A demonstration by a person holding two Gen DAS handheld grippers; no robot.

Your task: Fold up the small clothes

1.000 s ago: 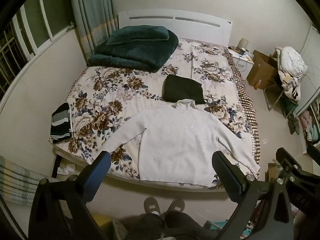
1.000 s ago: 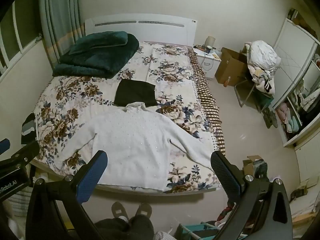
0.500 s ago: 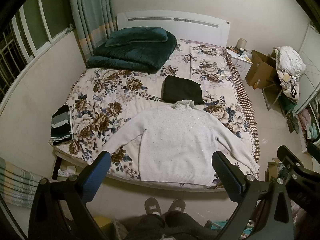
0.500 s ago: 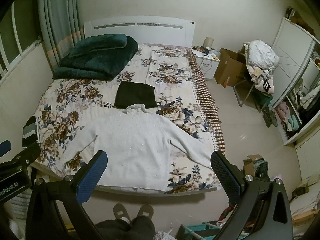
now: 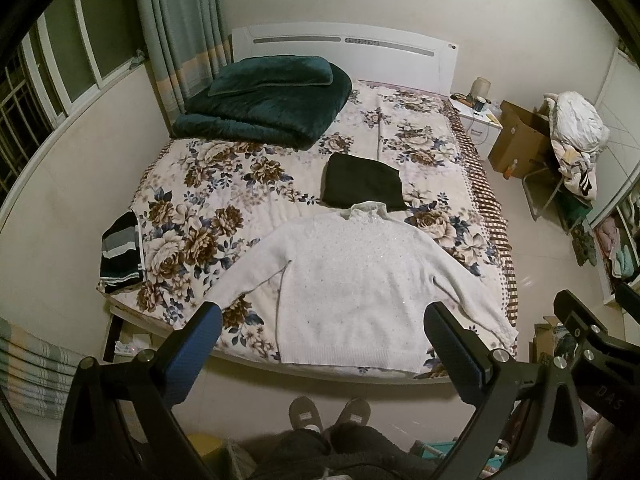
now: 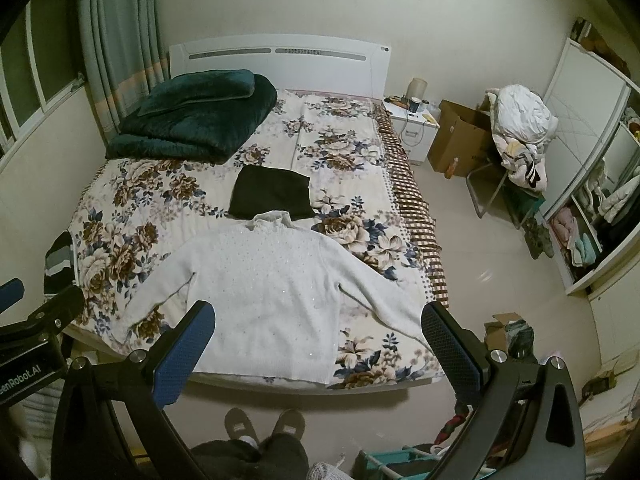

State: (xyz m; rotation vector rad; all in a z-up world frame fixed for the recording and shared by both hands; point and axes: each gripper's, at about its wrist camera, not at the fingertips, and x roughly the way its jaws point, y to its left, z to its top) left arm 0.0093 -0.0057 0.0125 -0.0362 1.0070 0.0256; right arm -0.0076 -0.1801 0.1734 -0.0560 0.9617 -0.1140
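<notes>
Spreading flat across the bed's (image 5: 200,208) near end, the white sweater (image 5: 352,280) looks soft, light and limp; a sleeve cuff (image 5: 502,334) seems the best hold. Left gripper (image 5: 322,344) and right gripper (image 6: 318,340) hover apart, empty.

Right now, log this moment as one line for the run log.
left hand-held gripper: open, empty | right hand-held gripper: open, empty | white sweater: flat, unfolded on bed | black garment: folded

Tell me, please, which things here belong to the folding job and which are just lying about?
For the job: white sweater, folded black garment, striped garment, both open tongs.

Lying about: green blanket, cardboard box, white bundle, nightstand.
</notes>
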